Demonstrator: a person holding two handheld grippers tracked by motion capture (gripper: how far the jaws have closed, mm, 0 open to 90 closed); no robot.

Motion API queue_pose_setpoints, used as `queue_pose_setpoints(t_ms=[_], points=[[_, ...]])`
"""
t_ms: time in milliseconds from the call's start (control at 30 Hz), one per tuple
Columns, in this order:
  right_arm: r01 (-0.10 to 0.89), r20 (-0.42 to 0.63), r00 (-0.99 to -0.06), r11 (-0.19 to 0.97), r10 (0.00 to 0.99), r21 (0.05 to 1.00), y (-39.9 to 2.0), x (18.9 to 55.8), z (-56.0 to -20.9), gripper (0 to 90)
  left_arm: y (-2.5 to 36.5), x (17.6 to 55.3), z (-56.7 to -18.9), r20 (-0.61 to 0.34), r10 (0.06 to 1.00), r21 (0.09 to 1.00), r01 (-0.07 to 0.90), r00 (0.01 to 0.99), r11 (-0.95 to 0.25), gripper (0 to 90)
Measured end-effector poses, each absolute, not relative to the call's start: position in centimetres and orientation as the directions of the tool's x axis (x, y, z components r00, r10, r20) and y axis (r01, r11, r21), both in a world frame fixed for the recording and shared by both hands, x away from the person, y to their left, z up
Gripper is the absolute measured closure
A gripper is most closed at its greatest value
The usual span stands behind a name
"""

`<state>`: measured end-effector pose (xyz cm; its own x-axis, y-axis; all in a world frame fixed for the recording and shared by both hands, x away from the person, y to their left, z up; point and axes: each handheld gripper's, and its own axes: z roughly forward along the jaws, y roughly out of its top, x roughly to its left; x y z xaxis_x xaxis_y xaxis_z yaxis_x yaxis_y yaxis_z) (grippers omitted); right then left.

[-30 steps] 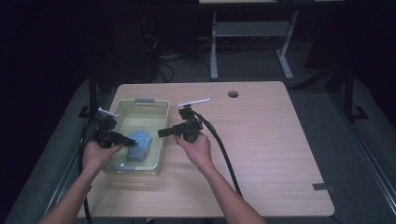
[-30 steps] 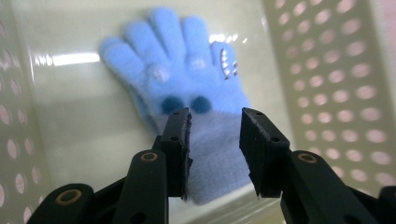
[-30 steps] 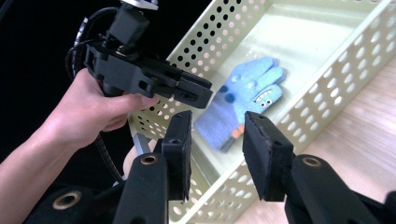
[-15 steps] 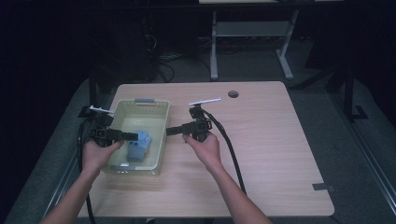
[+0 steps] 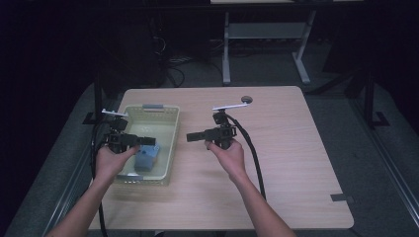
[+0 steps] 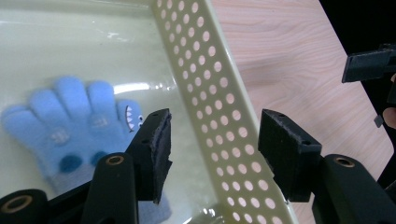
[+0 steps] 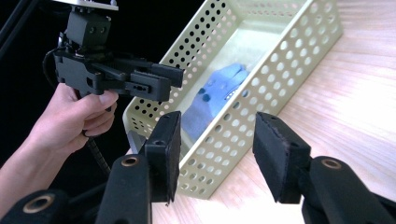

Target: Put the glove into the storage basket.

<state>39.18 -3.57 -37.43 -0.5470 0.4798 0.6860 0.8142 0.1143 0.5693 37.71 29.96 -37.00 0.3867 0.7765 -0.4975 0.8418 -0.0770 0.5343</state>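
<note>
Lying flat inside the basket (image 5: 168, 143), the blue glove (image 5: 146, 157) is free of both grippers. Left gripper (image 5: 148, 141) hovers above the basket, right gripper (image 5: 191, 137) beside it; both have just been opening and stand spread, empty.

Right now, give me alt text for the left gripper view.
A blue glove lies flat in a pale perforated basket, released. The left gripper, jaws having just been opening, straddles the basket's wall with empty pads; wooden table beyond.
</note>
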Motion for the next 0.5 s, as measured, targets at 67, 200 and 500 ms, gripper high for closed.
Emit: queue_pose_setpoints(t_ms=[67, 200, 500], points=[[0.813, 0.686, -0.546, 0.109, 0.480, 0.572, -4.1, 39.2, -37.4, 50.0, 29.7, 37.7, -36.9, -0.498, 0.775, 0.539, 0.839, 0.390, -0.076, 43.1], [0.816, 0.691, -0.539, 0.094, 0.481, 0.571, -5.0, 39.2, -37.3, 48.4, 29.1, 37.8, -36.8, -0.502, 0.768, 0.549, 0.833, 0.397, -0.072, 41.5], [0.821, 0.697, -0.523, 0.072, 0.490, 0.566, -6.7, 39.1, -37.2, 45.5, 27.8, 38.0, -36.5, -0.494, 0.761, 0.564, 0.821, 0.420, -0.087, 38.0]])
